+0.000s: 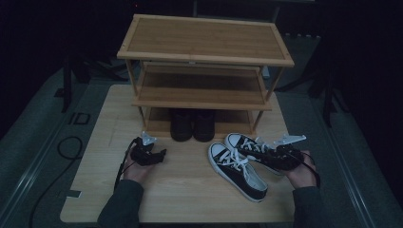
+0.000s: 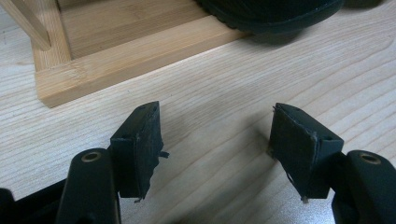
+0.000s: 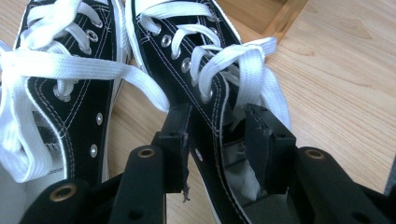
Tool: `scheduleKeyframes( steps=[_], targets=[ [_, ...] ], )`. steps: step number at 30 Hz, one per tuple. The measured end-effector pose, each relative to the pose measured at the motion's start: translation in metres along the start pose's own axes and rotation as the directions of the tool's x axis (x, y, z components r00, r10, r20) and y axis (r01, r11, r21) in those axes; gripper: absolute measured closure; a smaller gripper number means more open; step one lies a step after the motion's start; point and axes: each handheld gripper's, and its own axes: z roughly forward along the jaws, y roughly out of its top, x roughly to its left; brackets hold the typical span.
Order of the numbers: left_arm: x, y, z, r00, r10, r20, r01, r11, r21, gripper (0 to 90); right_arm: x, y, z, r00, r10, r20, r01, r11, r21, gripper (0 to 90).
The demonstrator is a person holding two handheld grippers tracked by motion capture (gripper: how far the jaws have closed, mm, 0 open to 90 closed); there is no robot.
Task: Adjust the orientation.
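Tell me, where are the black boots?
In the high view the black boots stand side by side on the bottom shelf of the wooden shoe rack, at the table's far middle, just behind the two black-and-white sneakers.

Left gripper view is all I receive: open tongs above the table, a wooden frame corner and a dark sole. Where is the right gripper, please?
Observer: The right gripper is at the heel end of the right-hand sneaker, its tongs astride the shoe's side wall, one jaw outside and one inside the opening.
Operator: Do the tongs squeeze that wall?
Observer: It does not look so; in the right gripper view a gap shows between the inner jaw and the canvas.
Operator: And the dark sole that I see?
Observer: It belongs to a pair of dark shoes standing on the bottom shelf of the wooden rack.
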Motion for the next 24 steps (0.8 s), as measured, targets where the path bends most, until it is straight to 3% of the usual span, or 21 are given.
scheduleKeyframes(
  steps=[8,13,24],
  targets=[
    [0.0,0.0,0.0,1.0,0.0,0.0,0.0,1.0,0.0,34.7,-0.001,0.001,0.011,0.9997,-0.006,-0.026,0.007,0.999,0.039,63.7],
    [0.0,0.0,0.0,1.0,0.001,0.0,-0.001,1.0,0.0,34.7,0.003,0.0,0.018,0.9987,-0.027,-0.043,0.029,0.998,0.052,71.9],
    [0.0,0.0,0.0,1.0,0.0,0.0,0.0,1.0,0.0,34.7,0.006,0.0,0.015,0.9978,-0.037,-0.055,0.04,0.998,0.051,84.8]
  ],
)
